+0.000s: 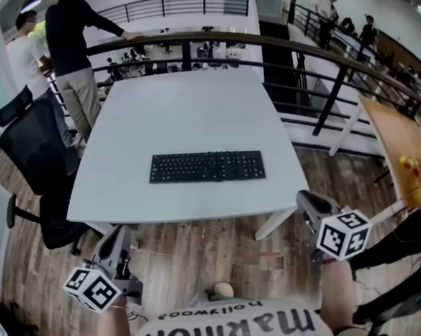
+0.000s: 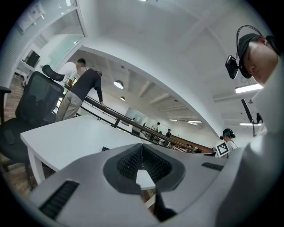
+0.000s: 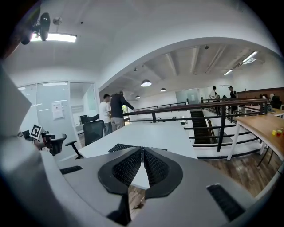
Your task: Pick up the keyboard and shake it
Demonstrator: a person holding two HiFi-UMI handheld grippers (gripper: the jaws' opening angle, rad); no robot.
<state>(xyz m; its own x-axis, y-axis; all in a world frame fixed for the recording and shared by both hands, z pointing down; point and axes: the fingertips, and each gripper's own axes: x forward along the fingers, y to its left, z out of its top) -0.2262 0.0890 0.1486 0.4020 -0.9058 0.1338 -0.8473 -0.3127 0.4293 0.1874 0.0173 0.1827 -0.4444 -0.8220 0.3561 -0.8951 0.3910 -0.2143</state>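
Nearest the camera, the person's printed shirt [image 1: 242, 331] fills the bottom of the head view, with 1 gripper held on each side of it over the wooden floor [image 1: 190, 259]. The left gripper [image 1: 114, 230] sits just short of the near left corner of the white table [image 1: 186, 104]; its own view shows the 2 ribbed jaws pressed together with nothing between them. The right gripper [image 1: 310, 202] is beside the table's near right corner, just off its right edge. Its jaws are also closed tip to tip and hold nothing. Both grippers point toward the table and neither is over its surface.

The black keyboard [image 1: 208, 166] lies flat on the table, closer to the near edge than to the far one and roughly centred between the left and right edges, its long side running along the near edge. It is well apart from both grippers, ahead of them and between their lines, untouched. In the right gripper view it shows as a dark strip just above the closed jaws.

A black office chair [image 1: 36, 148] stands by the table's left edge. Beyond the far edge runs a dark railing [image 1: 227, 39], where 2 people [image 1: 68, 39] stand at the left. A wooden table [image 1: 396, 141] stands off to the right.
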